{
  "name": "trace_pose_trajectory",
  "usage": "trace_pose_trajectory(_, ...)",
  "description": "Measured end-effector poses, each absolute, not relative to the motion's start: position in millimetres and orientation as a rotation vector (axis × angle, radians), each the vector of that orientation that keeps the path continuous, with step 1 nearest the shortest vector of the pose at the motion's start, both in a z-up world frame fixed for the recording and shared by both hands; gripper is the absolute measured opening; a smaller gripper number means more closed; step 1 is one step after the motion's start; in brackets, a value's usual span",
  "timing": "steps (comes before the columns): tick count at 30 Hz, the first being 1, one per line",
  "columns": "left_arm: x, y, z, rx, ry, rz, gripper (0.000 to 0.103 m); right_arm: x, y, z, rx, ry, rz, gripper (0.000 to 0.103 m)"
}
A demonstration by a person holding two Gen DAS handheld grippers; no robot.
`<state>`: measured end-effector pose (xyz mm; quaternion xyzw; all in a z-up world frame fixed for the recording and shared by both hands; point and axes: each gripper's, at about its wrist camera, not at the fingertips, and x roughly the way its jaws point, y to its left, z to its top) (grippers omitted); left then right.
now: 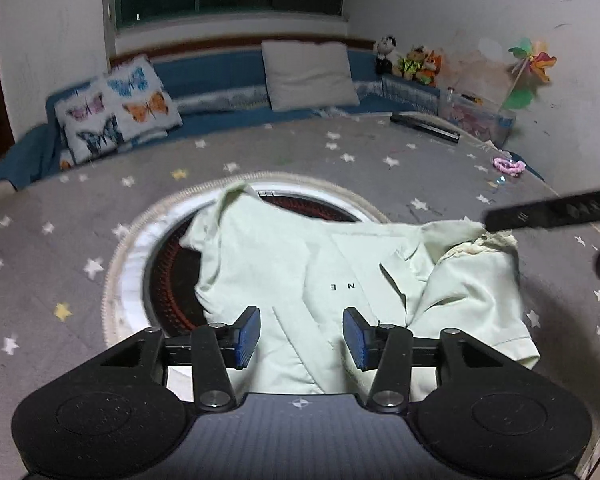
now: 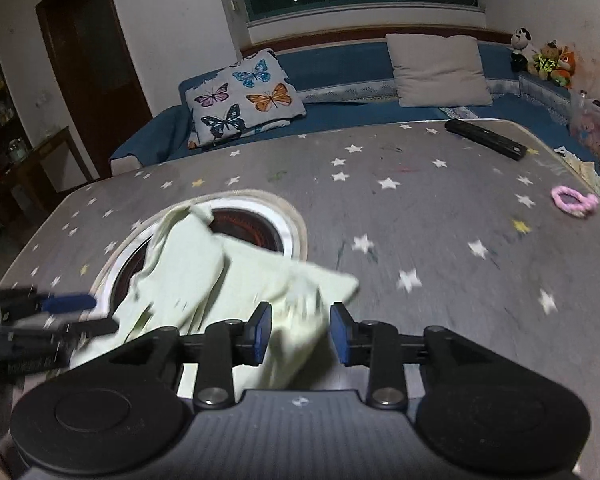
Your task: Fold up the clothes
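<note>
A pale green garment (image 1: pixel 300 276) lies crumpled on the grey star-patterned table (image 1: pixel 60 240), partly over a round heater opening (image 1: pixel 168 264). My left gripper (image 1: pixel 302 336) is open, its blue pads either side of the garment's near part, close above it. My right gripper (image 2: pixel 300 334) is open over the garment's right corner (image 2: pixel 300 296); cloth lies between its pads. The right gripper shows in the left wrist view (image 1: pixel 548 212) at the garment's far right edge. The left gripper shows in the right wrist view (image 2: pixel 60 312) at the left.
A black remote (image 2: pixel 486 139) and a pink hair tie (image 2: pixel 574 200) lie on the far right of the table. Behind the table is a blue sofa (image 2: pixel 340 64) with a butterfly cushion (image 2: pixel 240 96), a grey cushion (image 2: pixel 440 70) and plush toys (image 2: pixel 544 60).
</note>
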<state>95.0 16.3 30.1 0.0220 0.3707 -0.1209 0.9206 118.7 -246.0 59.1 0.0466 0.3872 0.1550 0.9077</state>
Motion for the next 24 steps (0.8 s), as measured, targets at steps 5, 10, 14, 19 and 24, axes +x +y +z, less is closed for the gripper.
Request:
trace_pose_trajectory(5,110,18,11,0.007,0.848,-0.250,0.046,161,-243,36,0.150,0.907,0.315,0.032)
trace_pose_trajectory(10,107,23,8,-0.011,0.856,-0.276,0.015,155,-252,20,0.185,0.964,0.317,0.006)
trace_pose_trajectory(14,96,32,17,-0.029,0.818,-0.252,0.011,130,-263,28,0.197,0.921,0.300,0.004)
trace_pose_trajectory(19,74,60,37,-0.058,0.742,-0.175,0.010,89,-277,56,0.183,0.827,0.251,0.004)
trace_pose_trajectory(24,48,100,49,-0.104,0.704,-0.076,0.009,54,-289,71,0.167,0.767,0.194,0.004)
